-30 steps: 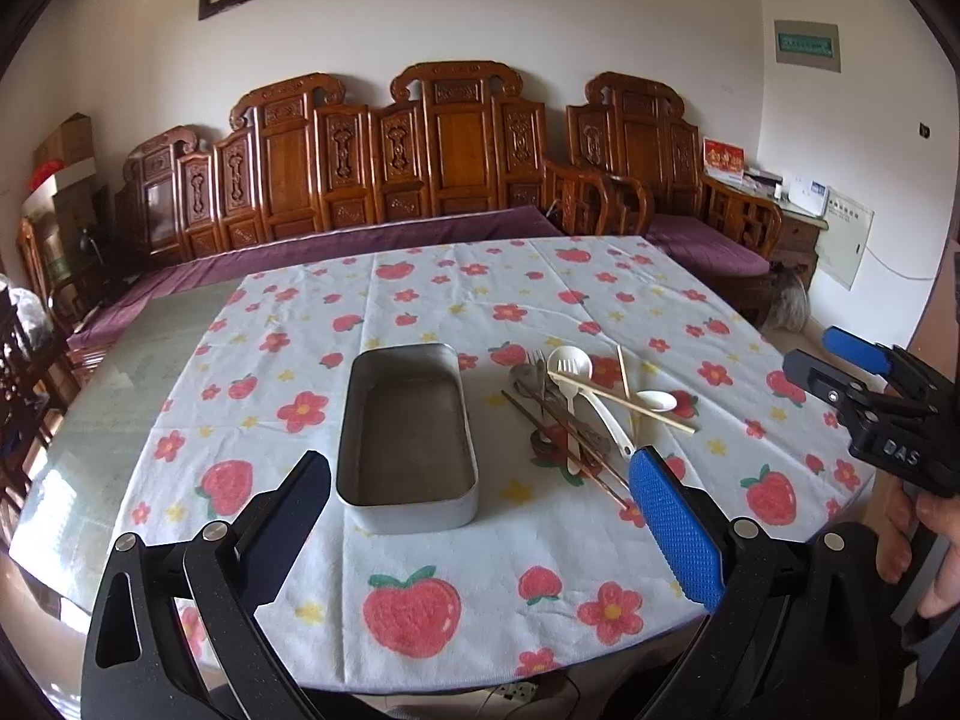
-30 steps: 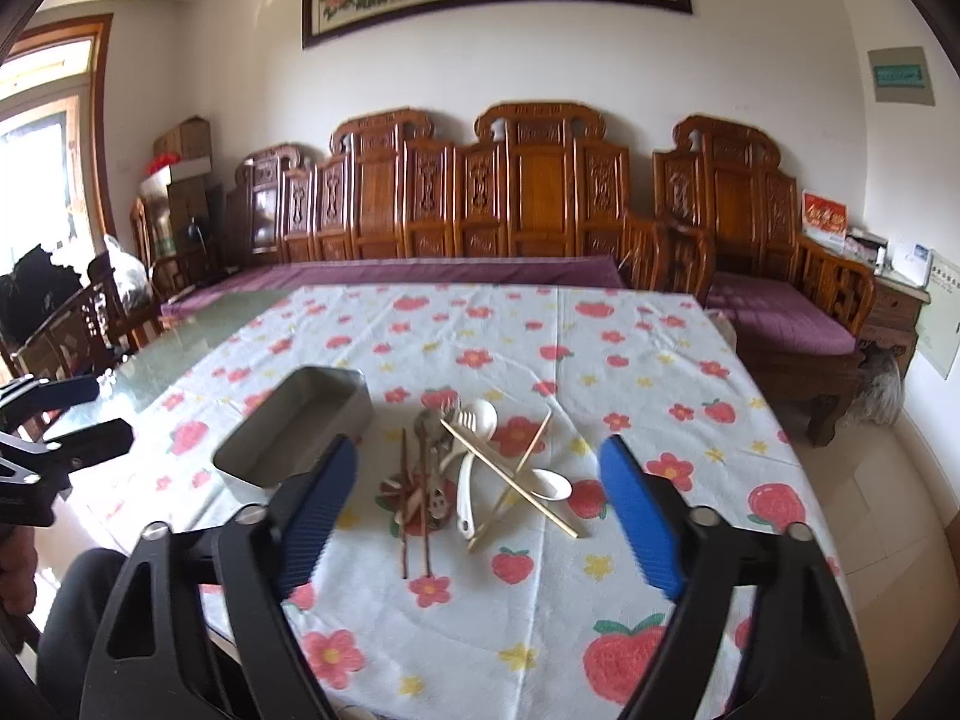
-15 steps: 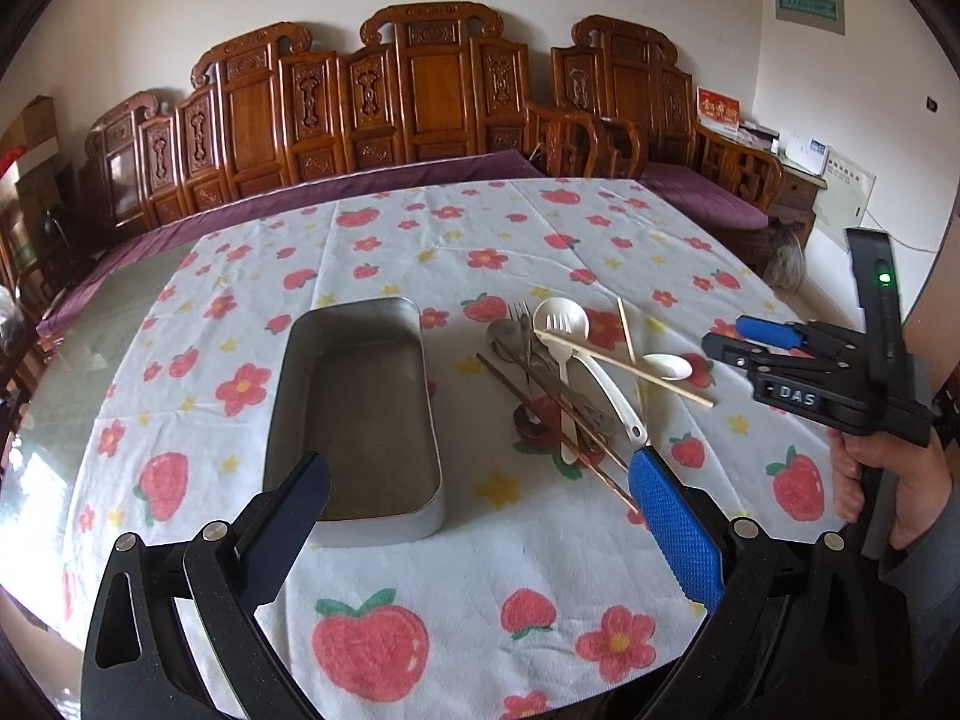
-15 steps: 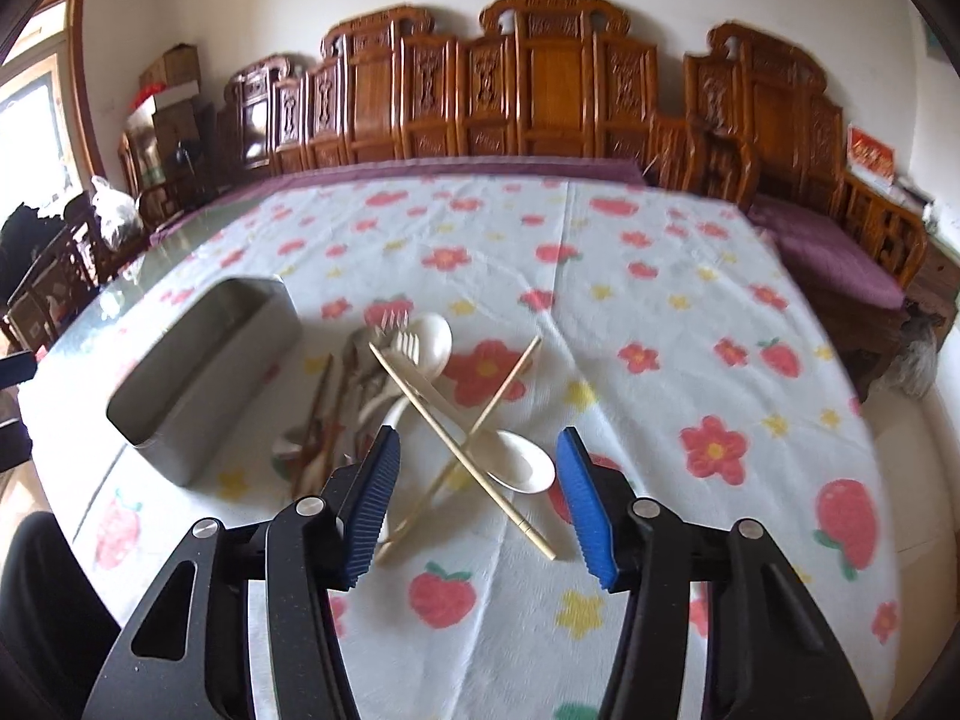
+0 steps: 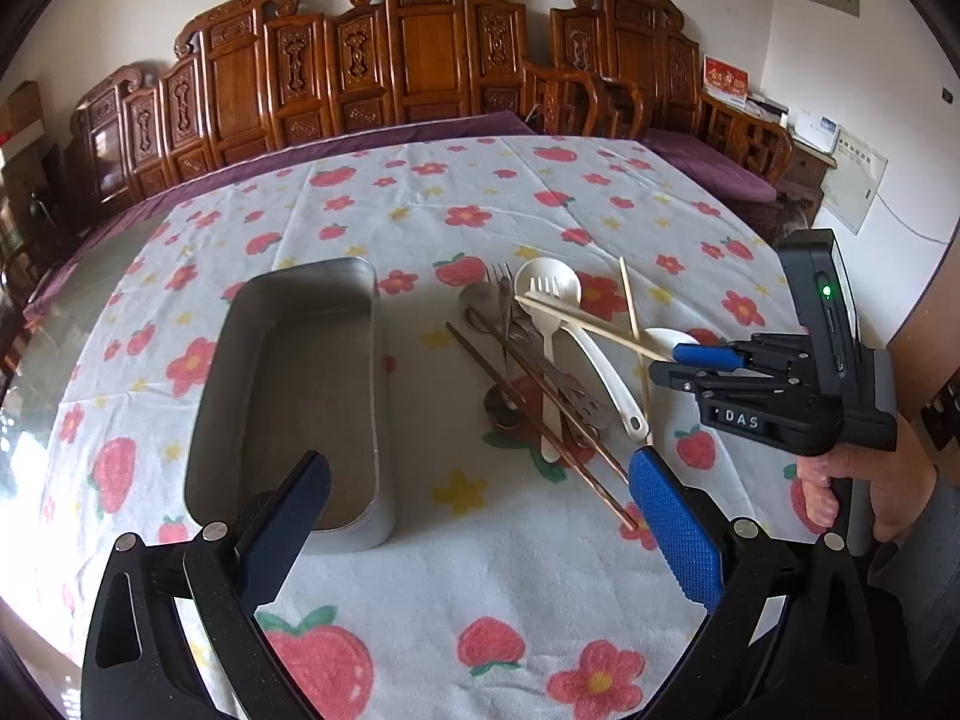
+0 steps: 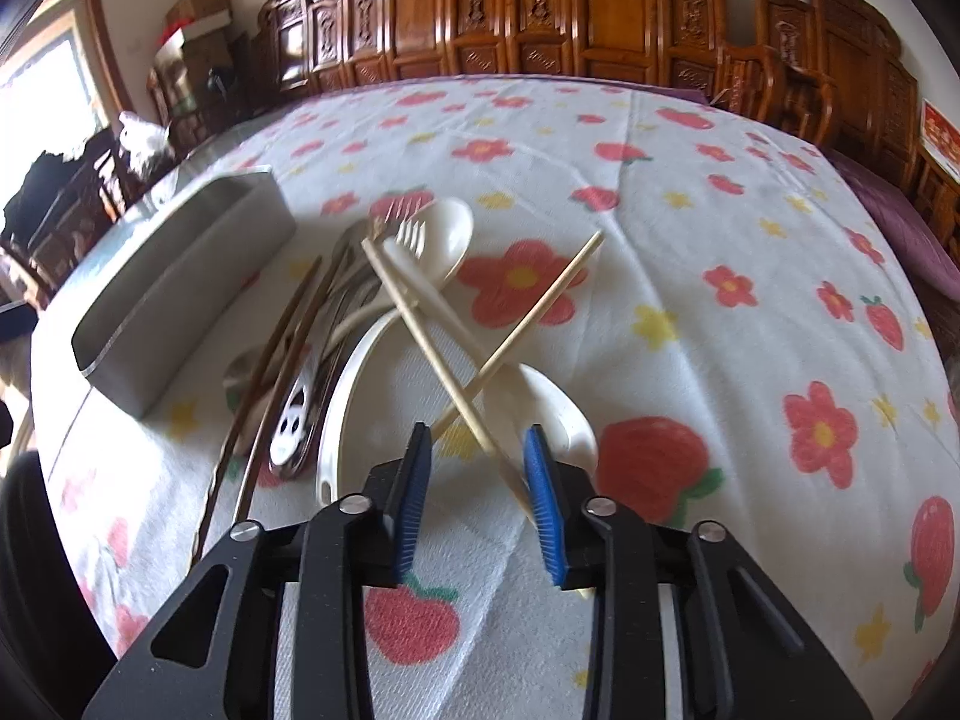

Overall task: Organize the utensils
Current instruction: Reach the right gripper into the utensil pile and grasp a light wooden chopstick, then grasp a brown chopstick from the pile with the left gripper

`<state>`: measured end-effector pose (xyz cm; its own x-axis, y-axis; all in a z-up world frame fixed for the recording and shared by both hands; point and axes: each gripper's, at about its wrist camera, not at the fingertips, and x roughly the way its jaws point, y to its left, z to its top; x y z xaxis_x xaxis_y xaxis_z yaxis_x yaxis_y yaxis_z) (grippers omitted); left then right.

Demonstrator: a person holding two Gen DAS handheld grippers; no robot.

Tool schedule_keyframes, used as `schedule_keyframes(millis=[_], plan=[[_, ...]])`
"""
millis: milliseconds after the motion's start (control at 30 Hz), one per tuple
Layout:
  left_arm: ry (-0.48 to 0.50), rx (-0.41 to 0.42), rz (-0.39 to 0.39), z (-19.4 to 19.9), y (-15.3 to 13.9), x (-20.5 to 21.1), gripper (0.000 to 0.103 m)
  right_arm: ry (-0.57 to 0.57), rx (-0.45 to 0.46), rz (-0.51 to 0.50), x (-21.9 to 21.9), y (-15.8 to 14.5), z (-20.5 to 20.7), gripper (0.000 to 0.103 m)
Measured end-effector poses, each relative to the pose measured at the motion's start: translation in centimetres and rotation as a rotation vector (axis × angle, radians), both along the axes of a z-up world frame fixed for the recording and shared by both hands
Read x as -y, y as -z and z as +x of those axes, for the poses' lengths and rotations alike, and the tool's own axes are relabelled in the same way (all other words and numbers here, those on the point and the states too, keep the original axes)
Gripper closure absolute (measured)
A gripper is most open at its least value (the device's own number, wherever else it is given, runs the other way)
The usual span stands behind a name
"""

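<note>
A pile of utensils (image 5: 540, 360) lies on the strawberry tablecloth: pale wooden chopsticks (image 6: 420, 324), white spoons (image 6: 444, 234), a white fork, metal cutlery and brown chopsticks (image 5: 540, 420). An empty metal tray (image 5: 300, 396) sits left of it; it also shows in the right wrist view (image 6: 180, 276). My right gripper (image 6: 480, 480) is low over the near ends of the crossed pale chopsticks, its jaws partly closed around them and apart from them. It shows from the side in the left wrist view (image 5: 678, 360). My left gripper (image 5: 480, 516) is open and empty, near the tray's front end.
The table (image 5: 90, 276) has a glass-topped left part beyond the cloth. Carved wooden chairs (image 5: 420, 60) line the far side. The table's near edge is just below both grippers.
My right gripper has come down and forward onto the pale chopsticks' near ends and its jaws have narrowed. My left gripper has moved closer to the tray.
</note>
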<state>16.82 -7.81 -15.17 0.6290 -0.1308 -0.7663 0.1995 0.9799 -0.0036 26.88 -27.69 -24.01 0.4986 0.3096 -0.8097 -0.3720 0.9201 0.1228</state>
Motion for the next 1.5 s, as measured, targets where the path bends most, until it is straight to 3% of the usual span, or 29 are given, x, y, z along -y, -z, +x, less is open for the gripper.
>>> schedule_keyframes(millis=[67, 133, 233, 433, 600, 1033, 1367, 1500], plan=[[0.006, -0.008, 0.011, 0.3, 0.4, 0.5, 0.007, -0.012, -0.004, 0.002, -0.2, 0.0, -0.2, 0.079], [0.013, -0.017, 0.014, 0.6, 0.8, 0.9, 0.007, -0.015, -0.006, 0.013, -0.2, 0.0, -0.3, 0.091], [0.014, -0.029, 0.015, 1.0, 1.5, 1.2, 0.007, -0.026, -0.015, 0.051, 0.1, -0.2, -0.6, 0.097], [0.001, -0.058, -0.008, 1.9, 3.0, 1.4, 0.008, -0.032, 0.001, 0.113, 0.5, -1.2, -1.0, 0.097], [0.003, -0.096, -0.022, 2.8, 4.2, 1.8, 0.021, 0.007, 0.034, 0.16, 1.6, -2.3, -1.0, 0.097], [0.025, -0.213, -0.019, 4.0, 7.4, 4.1, 0.061, 0.052, 0.062, 0.143, 2.2, -2.7, -0.6, 0.097], [-0.013, -0.273, -0.103, 3.3, 8.0, 2.0, 0.096, 0.034, 0.069, 0.125, 1.2, -2.9, -1.0, 0.097], [-0.012, -0.257, -0.087, 2.7, 7.7, 1.7, 0.098, 0.013, 0.068, 0.114, 0.5, -2.8, -1.3, 0.097]])
